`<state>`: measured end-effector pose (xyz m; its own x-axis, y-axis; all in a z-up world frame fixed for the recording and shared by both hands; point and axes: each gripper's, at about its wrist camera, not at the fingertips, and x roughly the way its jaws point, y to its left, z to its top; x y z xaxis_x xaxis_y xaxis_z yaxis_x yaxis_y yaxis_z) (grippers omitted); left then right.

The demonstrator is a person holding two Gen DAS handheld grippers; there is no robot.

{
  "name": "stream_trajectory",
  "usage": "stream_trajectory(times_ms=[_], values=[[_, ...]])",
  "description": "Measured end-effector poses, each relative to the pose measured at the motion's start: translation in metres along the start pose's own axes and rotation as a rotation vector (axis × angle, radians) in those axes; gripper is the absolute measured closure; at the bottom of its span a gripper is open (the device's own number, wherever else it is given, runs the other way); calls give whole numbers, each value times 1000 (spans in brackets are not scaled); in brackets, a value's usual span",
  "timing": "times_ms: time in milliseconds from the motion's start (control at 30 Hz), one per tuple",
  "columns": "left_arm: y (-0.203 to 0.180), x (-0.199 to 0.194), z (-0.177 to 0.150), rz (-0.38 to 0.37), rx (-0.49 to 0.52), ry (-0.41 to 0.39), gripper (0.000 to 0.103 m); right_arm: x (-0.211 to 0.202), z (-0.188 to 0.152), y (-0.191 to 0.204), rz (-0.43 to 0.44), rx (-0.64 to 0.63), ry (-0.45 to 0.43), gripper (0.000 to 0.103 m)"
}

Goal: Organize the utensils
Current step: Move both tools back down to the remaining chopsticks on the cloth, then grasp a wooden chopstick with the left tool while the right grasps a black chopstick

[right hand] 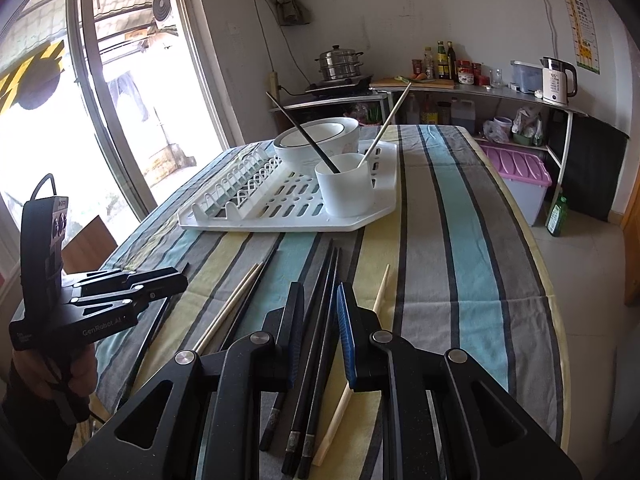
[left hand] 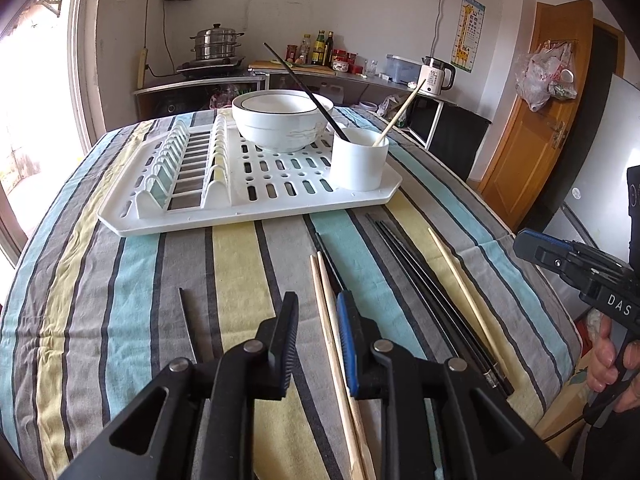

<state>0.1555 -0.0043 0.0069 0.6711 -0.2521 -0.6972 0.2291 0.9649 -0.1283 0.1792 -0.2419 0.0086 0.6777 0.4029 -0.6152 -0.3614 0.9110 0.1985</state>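
Note:
A white cup [left hand: 359, 164] stands on the white drying rack [left hand: 248, 200] with one black and one wooden chopstick leaning in it. My left gripper [left hand: 318, 314] hovers low over the striped cloth, open, with a pair of wooden chopsticks [left hand: 325, 300] lying beneath its gap, close to the blue pad. Further right lie several black chopsticks [left hand: 432, 300] and a single wooden chopstick [left hand: 464, 292]. In the right wrist view my right gripper [right hand: 320, 308] is open above the black chopsticks [right hand: 320, 280], untouched by the pads. The left gripper [right hand: 176, 280] shows at the left.
A white bowl [left hand: 280, 120] sits on the rack behind the cup. One lone black chopstick [left hand: 186, 320] lies left of my left gripper. The table edge drops off at the right, with a purple-lidded bin [right hand: 520, 176] and a green bottle [right hand: 557, 216] on the floor beyond.

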Motion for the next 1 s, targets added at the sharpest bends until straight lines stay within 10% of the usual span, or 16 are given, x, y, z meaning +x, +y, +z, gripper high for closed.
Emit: stream_trajectory(times_ms=[1000], values=[[-4,75,14,82,61,159,74,81,10,-7,-44,-38,178,85]])
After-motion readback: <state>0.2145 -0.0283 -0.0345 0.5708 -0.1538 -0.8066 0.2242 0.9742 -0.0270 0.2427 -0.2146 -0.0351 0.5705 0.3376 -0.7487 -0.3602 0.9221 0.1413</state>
